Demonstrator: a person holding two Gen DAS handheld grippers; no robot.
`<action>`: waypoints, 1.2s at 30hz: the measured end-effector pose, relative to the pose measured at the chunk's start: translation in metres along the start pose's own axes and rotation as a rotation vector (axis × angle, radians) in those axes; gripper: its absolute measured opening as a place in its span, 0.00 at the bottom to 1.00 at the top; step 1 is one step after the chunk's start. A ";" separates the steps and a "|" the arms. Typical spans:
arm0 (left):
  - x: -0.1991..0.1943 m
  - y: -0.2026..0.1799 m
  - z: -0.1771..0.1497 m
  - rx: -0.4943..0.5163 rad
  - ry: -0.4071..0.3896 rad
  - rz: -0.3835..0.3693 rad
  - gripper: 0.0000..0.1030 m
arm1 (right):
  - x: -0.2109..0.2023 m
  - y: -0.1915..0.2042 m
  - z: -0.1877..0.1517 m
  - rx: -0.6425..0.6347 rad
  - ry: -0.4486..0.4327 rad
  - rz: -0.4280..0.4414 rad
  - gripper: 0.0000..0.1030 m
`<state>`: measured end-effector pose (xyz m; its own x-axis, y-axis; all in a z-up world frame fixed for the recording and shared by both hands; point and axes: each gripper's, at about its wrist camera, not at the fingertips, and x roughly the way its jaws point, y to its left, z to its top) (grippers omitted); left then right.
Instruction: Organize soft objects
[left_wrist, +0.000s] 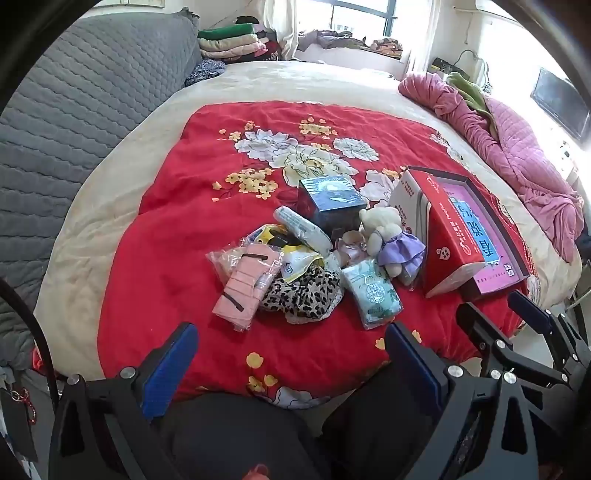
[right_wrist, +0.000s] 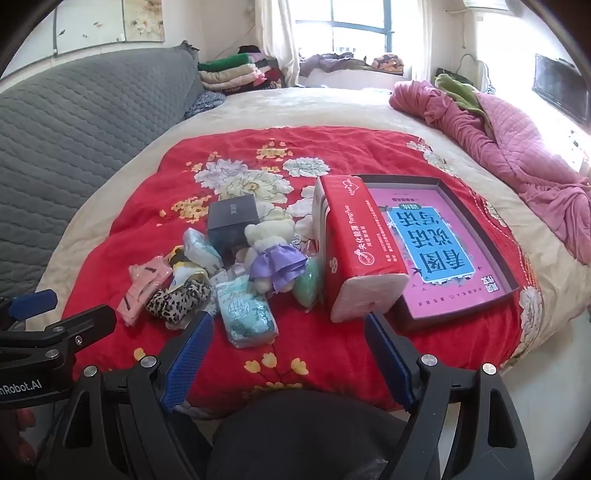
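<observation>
We hold both the left hand-held gripper (left_wrist: 291, 354) and the right hand-held gripper (right_wrist: 290, 345) released, empty. Teddy bear (left_wrist: 388, 240) ahead looks light, squashy; pinch its torso.

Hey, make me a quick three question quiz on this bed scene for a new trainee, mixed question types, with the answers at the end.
1. True or false: the left tongs are clamped on the teddy bear.
2. Which item lies nearest the right tongs? A) leopard-print cloth B) teal packet C) dark box
3. Fill in: the red tissue pack leans on the edge of an open ____ with a pink and blue sheet inside.

Key: 1 false, both tongs are open and empty; 2 B; 3 tray.
</observation>
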<state>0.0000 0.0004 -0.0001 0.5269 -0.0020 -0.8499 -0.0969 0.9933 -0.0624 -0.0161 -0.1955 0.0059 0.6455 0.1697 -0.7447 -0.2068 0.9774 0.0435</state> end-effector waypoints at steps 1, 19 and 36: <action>0.000 0.001 0.000 -0.003 0.001 -0.001 0.98 | 0.000 0.000 0.000 0.000 0.000 0.000 0.82; 0.003 0.001 -0.002 -0.010 -0.003 0.004 0.98 | -0.002 0.001 -0.001 -0.003 -0.006 -0.002 0.82; 0.005 -0.001 -0.001 -0.010 0.011 0.006 0.98 | -0.001 0.003 0.000 -0.006 -0.003 0.000 0.82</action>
<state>0.0015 -0.0011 -0.0046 0.5169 0.0022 -0.8561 -0.1083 0.9921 -0.0629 -0.0178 -0.1933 0.0069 0.6476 0.1696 -0.7429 -0.2108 0.9767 0.0392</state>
